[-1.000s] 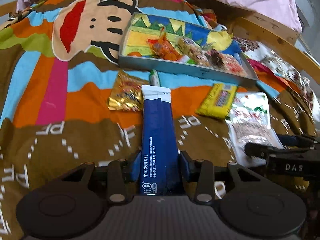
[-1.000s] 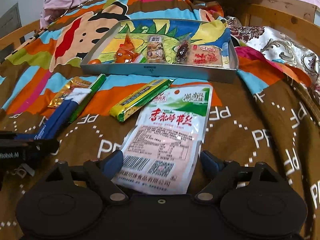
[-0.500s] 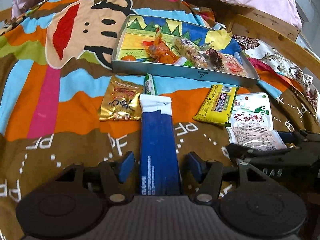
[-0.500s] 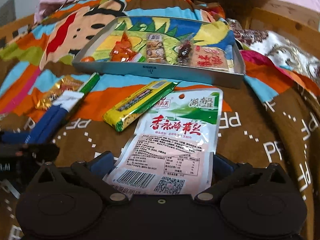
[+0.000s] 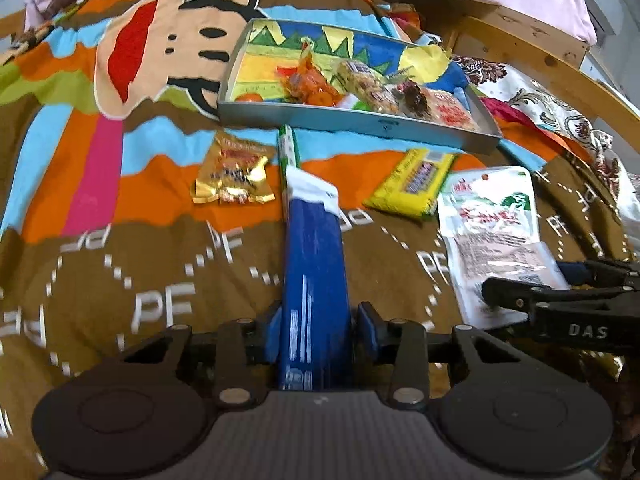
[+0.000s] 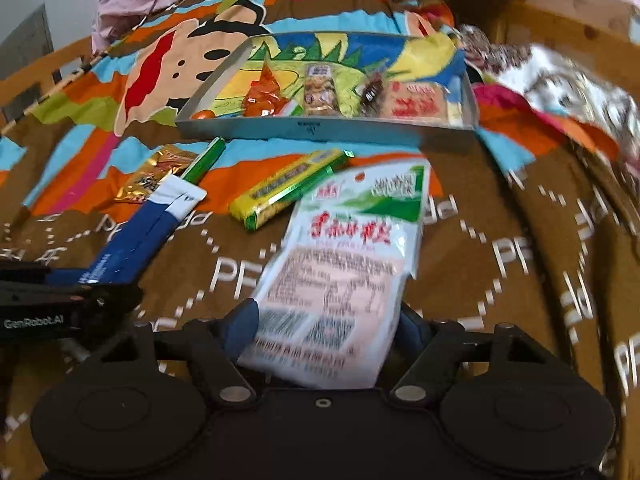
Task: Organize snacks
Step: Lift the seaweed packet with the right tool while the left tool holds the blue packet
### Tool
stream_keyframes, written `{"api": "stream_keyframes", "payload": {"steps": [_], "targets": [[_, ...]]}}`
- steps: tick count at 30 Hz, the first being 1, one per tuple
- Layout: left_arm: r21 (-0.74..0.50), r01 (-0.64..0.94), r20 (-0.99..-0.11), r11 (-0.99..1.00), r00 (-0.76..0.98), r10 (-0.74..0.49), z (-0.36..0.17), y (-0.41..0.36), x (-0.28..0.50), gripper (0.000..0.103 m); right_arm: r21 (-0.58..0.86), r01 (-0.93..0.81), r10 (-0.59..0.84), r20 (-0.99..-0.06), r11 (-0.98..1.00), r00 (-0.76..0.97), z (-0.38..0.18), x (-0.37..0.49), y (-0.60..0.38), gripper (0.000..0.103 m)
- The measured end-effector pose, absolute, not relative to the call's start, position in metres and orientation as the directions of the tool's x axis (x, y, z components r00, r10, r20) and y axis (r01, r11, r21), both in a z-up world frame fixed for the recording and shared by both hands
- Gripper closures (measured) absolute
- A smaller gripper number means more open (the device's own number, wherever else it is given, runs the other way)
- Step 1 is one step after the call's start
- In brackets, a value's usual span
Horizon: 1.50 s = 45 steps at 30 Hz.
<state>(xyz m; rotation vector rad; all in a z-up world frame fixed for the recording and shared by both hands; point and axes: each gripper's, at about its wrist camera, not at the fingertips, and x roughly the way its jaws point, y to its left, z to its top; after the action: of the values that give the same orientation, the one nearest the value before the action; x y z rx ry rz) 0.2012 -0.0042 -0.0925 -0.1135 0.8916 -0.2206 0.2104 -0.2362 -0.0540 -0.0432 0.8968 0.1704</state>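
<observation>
Blue pads of the left gripper (image 5: 316,336), lower centre of the left wrist view: closed against both sides of the blue packet (image 5: 314,268), which runs up the frame to a white end lying on the green stick pack (image 5: 287,148). Right gripper (image 6: 320,332), lower centre of the right wrist view: jaws narrowed onto the near end of the white pouch (image 6: 344,264), one pad against its left edge, the other partly hidden behind its right edge; pouch buckled between them, grip firm as far as blur allows. Each tool points up-frame toward the grey tray (image 6: 320,130), upper centre, holding four wrapped snacks. Loose on the cartoon blanket (image 5: 80,184) below the tray: gold sachet (image 5: 232,172), left of the blue packet; yellow bar (image 5: 412,184), between packet and pouch. Right gripper also visible at the right edge of the left view
</observation>
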Motion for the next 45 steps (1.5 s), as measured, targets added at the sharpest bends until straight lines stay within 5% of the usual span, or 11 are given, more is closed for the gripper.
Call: {"api": "stream_keyframes", "payload": {"steps": [10, 19, 31, 39, 45], "targets": [[-0.202, 0.128, -0.761, 0.971, 0.603, -0.238, -0.093, -0.002, 0.211, 0.06, 0.215, -0.135, 0.251, -0.729, 0.967, 0.636, -0.055, 0.234, -0.255, 0.01], [-0.239, 0.15, -0.749, 0.959, 0.601, -0.28, -0.094, 0.007, 0.216, 0.058, 0.538, -0.043, 0.43, -0.62, 0.842, 0.657, -0.037, 0.239, -0.301, 0.028], [-0.228, 0.152, -0.746, 0.962, 0.607, -0.273, -0.093, 0.005, 0.221, 0.058, 0.501, -0.169, 0.458, -0.536, 0.849, 0.709, -0.024, 0.24, -0.283, 0.035], [-0.226, 0.166, -0.742, 0.96, 0.609, -0.28, -0.094, 0.006, 0.222, 0.058, 0.46, -0.171, 0.457, -0.632, 0.871, 0.626, -0.044, 0.25, -0.264, 0.037], [-0.199, 0.183, -0.74, 0.963, 0.616, -0.27, -0.097, 0.002, 0.224, 0.055, 0.567, -0.09, 0.516, -0.657, 0.819, 0.55, -0.066, 0.255, -0.266, 0.036]]}}
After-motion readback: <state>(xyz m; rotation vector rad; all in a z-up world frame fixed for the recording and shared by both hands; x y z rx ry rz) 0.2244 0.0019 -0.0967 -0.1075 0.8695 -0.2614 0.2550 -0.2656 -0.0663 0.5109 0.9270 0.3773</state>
